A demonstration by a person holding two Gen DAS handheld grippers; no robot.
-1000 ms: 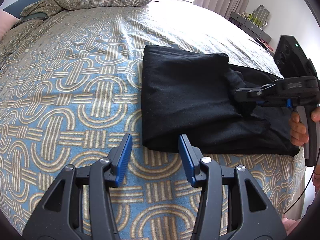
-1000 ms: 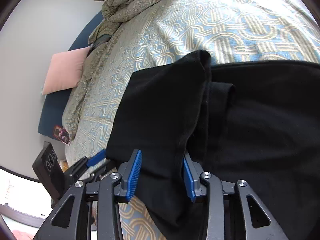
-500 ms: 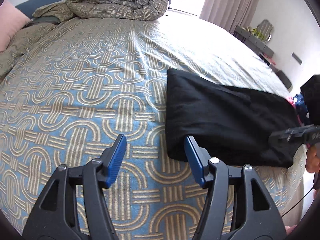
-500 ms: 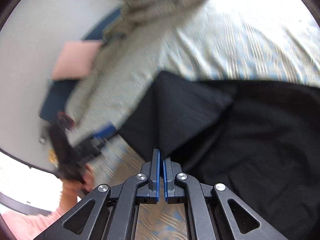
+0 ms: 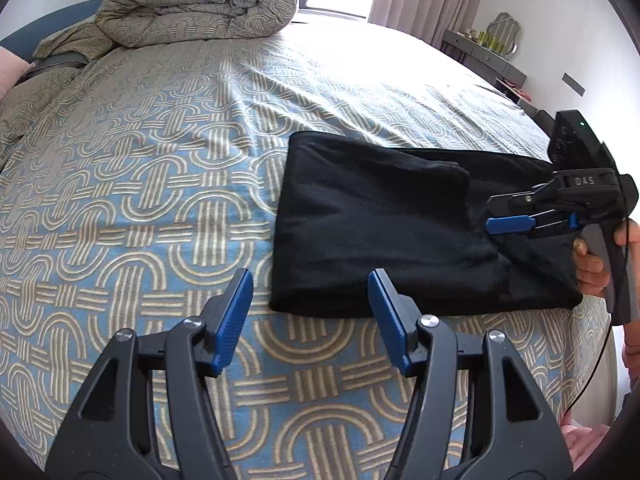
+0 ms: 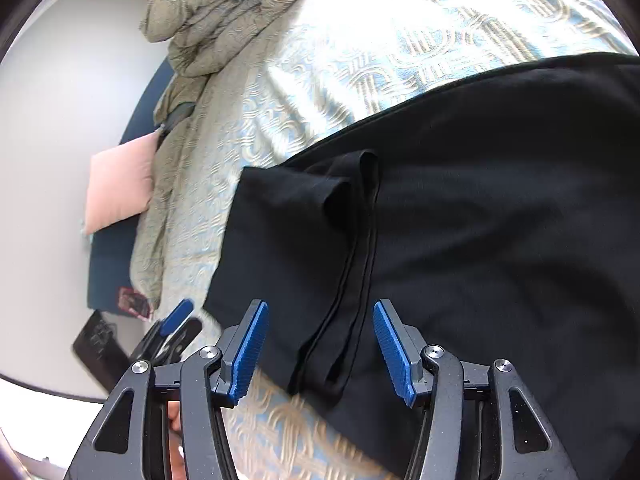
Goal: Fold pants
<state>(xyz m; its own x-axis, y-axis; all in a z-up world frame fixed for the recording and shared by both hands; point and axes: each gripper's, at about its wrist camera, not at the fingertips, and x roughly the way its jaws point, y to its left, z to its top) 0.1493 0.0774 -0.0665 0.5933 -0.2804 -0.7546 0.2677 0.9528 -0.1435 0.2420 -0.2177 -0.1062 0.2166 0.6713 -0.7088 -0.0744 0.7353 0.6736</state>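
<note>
Black pants (image 5: 384,224) lie folded on the patterned bedspread (image 5: 160,184), a flap laid over the left part. My left gripper (image 5: 310,316) is open and empty, just short of the fold's near left corner. My right gripper (image 5: 510,224) hovers over the right part of the pants. In the right wrist view it (image 6: 320,348) is open and empty, with the hem edges of the pants (image 6: 460,208) between and beyond its fingers. The left gripper (image 6: 176,316) shows there at lower left.
A rolled duvet (image 5: 200,4) lies at the head of the bed. A pink pillow (image 6: 120,184) rests against the blue headboard (image 6: 108,264). A dresser (image 5: 484,56) stands by the far right wall. The bed edge runs along the right (image 5: 600,328).
My right gripper shut on the pants' edge, then opened and let go; the flap now lies flat. My left gripper stayed open and shifted slightly by the near left corner.
</note>
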